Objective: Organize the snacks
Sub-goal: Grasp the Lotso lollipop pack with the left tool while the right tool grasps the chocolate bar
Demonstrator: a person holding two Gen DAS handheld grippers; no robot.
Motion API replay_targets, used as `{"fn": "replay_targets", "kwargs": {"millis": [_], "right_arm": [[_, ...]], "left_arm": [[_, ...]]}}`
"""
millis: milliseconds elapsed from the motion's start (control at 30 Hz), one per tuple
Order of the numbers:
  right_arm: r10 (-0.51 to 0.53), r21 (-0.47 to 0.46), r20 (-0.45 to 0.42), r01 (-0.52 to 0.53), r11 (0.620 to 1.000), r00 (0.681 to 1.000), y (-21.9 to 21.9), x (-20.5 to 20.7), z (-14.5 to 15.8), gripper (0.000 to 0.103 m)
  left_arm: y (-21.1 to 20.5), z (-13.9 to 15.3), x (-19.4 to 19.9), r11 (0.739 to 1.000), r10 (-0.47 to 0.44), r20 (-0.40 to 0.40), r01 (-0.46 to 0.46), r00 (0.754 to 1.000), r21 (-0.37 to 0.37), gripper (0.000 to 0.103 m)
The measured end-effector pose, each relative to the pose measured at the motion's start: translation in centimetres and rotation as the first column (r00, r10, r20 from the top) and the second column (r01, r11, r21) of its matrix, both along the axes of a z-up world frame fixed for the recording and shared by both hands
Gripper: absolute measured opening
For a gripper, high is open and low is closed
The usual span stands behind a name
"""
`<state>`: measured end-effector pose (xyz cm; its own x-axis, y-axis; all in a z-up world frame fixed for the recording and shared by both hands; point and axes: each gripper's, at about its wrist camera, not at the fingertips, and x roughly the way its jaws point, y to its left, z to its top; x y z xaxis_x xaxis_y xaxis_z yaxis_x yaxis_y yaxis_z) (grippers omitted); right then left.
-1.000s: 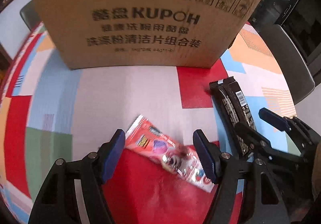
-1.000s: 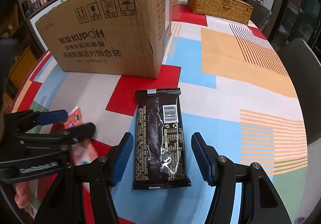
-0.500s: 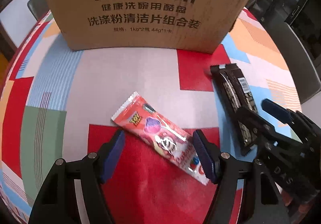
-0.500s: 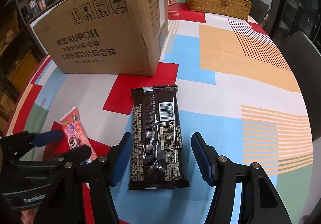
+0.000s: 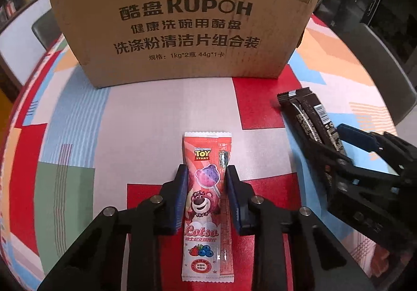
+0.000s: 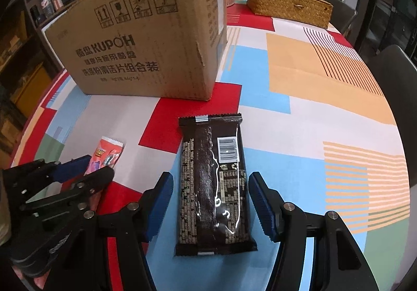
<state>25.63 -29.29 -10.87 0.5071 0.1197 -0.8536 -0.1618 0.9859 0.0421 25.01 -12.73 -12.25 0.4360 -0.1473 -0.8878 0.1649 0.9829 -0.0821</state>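
A red Toy Story lollipop packet lies lengthwise on the patterned tablecloth. My left gripper points down over it. Its jaws are closing, and both blue pads press the packet's long edges. In the right wrist view the left gripper sits low on the left with the red packet poking out beyond it. A dark brown snack packet lies flat with its barcode up. My right gripper straddles it, open, with a gap at each pad. The dark packet and right gripper also show in the left wrist view.
A large KUPOH cardboard box stands just behind both packets, its corner near the dark one. A woven lidded basket sits at the far end of the table. A dark chair stands along the right edge.
The left gripper's jaws have come together from wide apart onto the red packet, which now lies straight between them instead of slanted. The right gripper and dark packet have stayed put.
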Motion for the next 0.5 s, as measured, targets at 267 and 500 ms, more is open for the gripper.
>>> {"fn": "replay_targets", "kwargs": {"millis": [267, 500], "right_arm": [[-0.016, -0.058, -0.005, 0.016, 0.998, 1.000, 1.0, 1.0, -1.0, 0.061], [-0.029, -0.067, 0.004, 0.030, 0.997, 1.000, 1.2, 0.7, -0.9, 0.051]], "left_arm": [[0.4, 0.2, 0.2, 0.998, -0.028, -0.013, 0.027, 1.000, -0.056, 0.029], [1.0, 0.4, -0.3, 0.997, -0.035, -0.018, 0.033, 0.999, -0.075, 0.029]]}}
